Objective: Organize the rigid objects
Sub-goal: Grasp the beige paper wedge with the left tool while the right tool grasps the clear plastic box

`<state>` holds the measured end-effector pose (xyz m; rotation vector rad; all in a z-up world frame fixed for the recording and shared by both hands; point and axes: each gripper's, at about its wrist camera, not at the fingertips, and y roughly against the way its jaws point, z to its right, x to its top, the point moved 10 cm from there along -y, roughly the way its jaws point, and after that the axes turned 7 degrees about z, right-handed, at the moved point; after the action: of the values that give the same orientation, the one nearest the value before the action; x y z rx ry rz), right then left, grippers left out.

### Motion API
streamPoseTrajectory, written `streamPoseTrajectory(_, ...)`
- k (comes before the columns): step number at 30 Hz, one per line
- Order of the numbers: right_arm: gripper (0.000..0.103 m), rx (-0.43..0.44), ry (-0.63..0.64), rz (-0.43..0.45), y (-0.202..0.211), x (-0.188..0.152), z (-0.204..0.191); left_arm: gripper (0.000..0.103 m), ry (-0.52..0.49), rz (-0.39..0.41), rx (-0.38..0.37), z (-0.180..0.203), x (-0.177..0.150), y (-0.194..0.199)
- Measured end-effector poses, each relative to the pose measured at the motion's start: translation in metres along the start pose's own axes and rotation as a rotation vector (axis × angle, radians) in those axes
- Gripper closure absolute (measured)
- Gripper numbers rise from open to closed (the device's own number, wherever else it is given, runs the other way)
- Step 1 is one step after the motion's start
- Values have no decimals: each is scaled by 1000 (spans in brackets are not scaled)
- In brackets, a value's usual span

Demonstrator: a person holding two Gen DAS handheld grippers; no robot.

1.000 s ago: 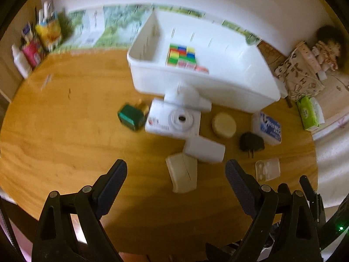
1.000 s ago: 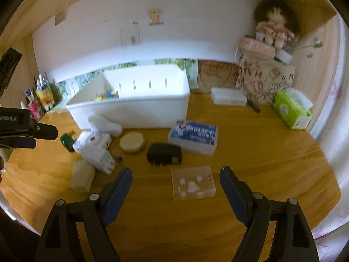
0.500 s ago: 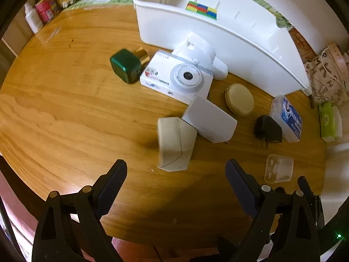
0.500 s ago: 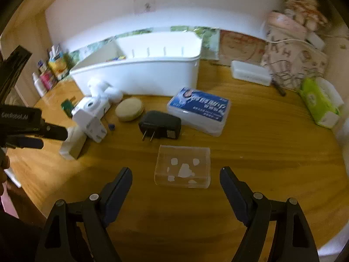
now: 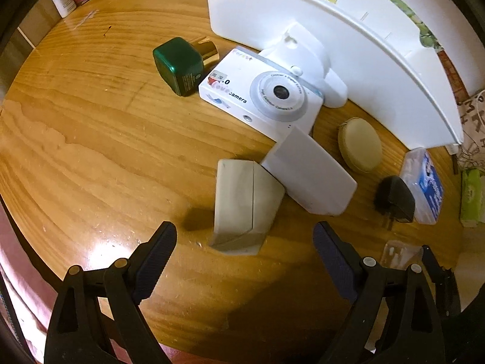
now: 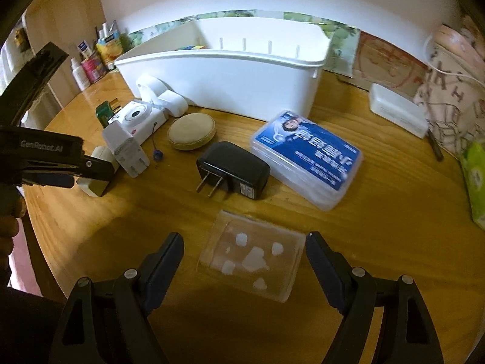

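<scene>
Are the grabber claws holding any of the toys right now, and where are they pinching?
Nothing is held. The left gripper is open in front of the beige block, and the right gripper is open around the clear plastic box without pinching it.

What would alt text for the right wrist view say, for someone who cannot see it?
The right gripper, jaws open, hovers just short of a clear plastic box on a wooden table. Beyond lie a black plug adapter, a blue-labelled case and a white bin.
</scene>
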<state>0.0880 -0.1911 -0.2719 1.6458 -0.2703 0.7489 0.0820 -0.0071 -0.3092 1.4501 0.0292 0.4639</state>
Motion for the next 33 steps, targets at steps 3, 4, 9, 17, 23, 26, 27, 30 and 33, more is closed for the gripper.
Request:
streamPoseTrajectory(3,20,10,22,-8,-5,2,-1,11,9,-11,9,-2,0,-6)
streamPoseTrajectory(4,20,13,28,-10,-5,3,-1,11,14,-15,9,-3,1,-8)
streamPoseTrajectory(9,20,29,48,-22,-10,4,-1,11,40,-28,1,-8,5,-14)
streamPoseTrajectory(17,20,41,70,-47,-16,4,-2,12,-16,-8,45,2,13,-18)
streamPoseTrajectory(23,33,36,76,-58,-16,3,0,27,-74,30,99,14,20,-21)
streamPoseTrajectory(26,33,34,78,-63,-16,2,-1,33,-91,41,113,15,24,-20)
streamPoseTrajectory(27,34,35,79,-64,-16,2,-2,37,-96,48,110,16,25,-19)
streamPoseTrajectory(30,36,42,82,-65,-15,1,-4,50,-109,58,106,18,26,-13)
streamPoseTrajectory(33,36,49,84,-68,-13,-1,-7,51,-124,64,104,24,21,-5)
